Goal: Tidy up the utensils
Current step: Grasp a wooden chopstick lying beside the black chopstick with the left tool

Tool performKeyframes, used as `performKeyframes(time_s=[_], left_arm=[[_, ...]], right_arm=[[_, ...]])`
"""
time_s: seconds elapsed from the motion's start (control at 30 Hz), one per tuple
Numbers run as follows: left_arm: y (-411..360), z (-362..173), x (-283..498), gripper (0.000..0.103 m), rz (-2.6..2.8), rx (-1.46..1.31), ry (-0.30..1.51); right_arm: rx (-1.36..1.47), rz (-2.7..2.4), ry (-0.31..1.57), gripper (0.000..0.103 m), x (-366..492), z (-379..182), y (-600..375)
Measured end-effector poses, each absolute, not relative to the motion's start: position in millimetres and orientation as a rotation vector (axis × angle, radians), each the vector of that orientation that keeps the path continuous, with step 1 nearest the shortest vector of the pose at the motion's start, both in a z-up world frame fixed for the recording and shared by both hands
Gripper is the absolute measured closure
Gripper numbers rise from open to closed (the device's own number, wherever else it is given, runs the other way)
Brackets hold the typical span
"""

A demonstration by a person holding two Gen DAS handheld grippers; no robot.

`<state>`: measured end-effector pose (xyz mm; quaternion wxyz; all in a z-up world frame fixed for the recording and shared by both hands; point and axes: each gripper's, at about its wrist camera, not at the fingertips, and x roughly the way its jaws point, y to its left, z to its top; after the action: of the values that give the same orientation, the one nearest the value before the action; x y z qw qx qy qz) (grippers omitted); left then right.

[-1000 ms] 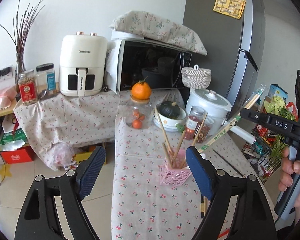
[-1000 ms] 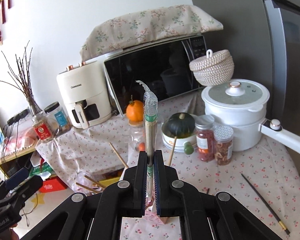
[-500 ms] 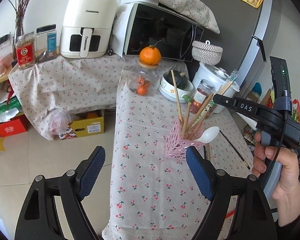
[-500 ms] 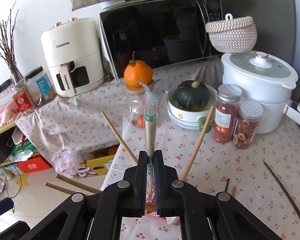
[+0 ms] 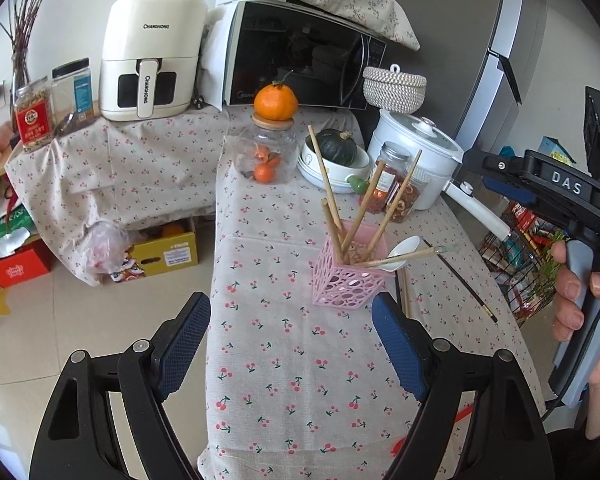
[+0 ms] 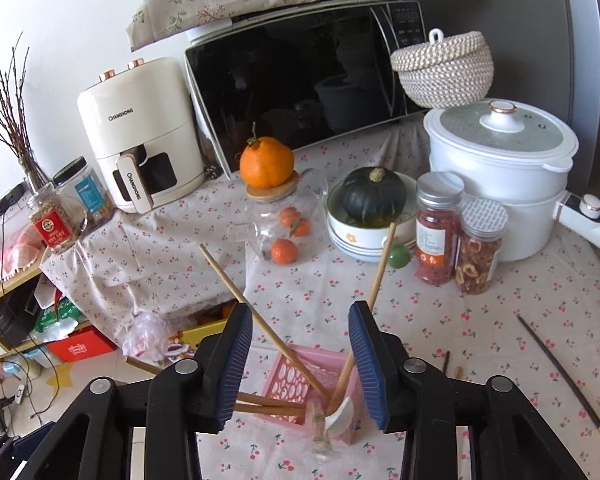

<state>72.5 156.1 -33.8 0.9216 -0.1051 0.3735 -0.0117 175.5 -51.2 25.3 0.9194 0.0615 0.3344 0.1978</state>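
The pink perforated holder (image 5: pixel 350 276) stands upright on the cherry-print tablecloth (image 5: pixel 284 360), near the middle of the table. Four bare wooden chopsticks (image 5: pixel 326 184) stand in it, long axes steep, tips fanning up and away toward the pumpkin bowl (image 5: pixel 336 160) and the spice jars (image 5: pixel 388 184). A wrapped pair of chopsticks (image 5: pixel 412 256) lies nearly level across the holder's rim, its long axis pointing right toward the right gripper (image 6: pixel 300 360), its clear wrapper end jutting past the rim beside a white spoon (image 5: pixel 404 252). From the right wrist view that wrapper end is blurred and hard to make out below the holder. The right gripper's jaws are opening, about half spread, directly above the holder; chopstick shafts pass between the pads in this view but no pad presses on them. The left gripper (image 5: pixel 290 344) stands wide apart with nothing between its fingers, just short of the holder. A dark chopstick (image 5: pixel 464 284) lies flat on the cloth to the right, its long axis running diagonally; further sticks beside it are partly hidden behind the holder and the left gripper's finger. A hand (image 5: pixel 580 312) grips the right gripper's handle, cut off at the picture's edge.
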Motion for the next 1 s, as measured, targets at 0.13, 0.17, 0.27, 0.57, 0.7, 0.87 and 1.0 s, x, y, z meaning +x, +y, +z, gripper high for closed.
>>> performKeyframes(time_s=[0.13, 0.17, 0.27, 0.57, 0.7, 0.87, 1.0], left_arm=[[137.5, -40.4, 73.3, 0.018, -0.047, -0.185, 0.794], [132.3, -43.1, 73.9, 0.018, -0.057, -0.176, 0.806], [117.8, -50.7, 75.4, 0.018, -0.082, -0.138, 0.838], [69.2, -97.9, 81.7, 0.018, -0.141, -0.069, 0.967], [46.5, -124.8, 92.8, 0.018, -0.162, -0.063, 1.038], [18.8, -143.8, 106.7, 0.018, -0.206, -0.064, 1.046], [-3.8, -149.9, 123.9, 0.041, -0.29, -0.083, 0.999]], right_arm=[[0.093, 0.396, 0.673, 0.037, 157.1, 31.6, -77.1], [0.081, 0.389, 0.67, 0.036, 152.4, 31.9, -84.2], [0.062, 0.372, 0.67, 0.03, 139.3, 27.9, -106.3], [0.078, 0.299, 0.731, 0.023, 122.5, -10.0, -165.0], [0.075, 0.254, 0.78, 0.022, 125.2, -30.2, -181.6], [0.068, 0.227, 0.859, 0.022, 131.6, -48.3, -198.4], [0.074, 0.197, 0.905, 0.022, 137.1, -58.5, -215.9]])
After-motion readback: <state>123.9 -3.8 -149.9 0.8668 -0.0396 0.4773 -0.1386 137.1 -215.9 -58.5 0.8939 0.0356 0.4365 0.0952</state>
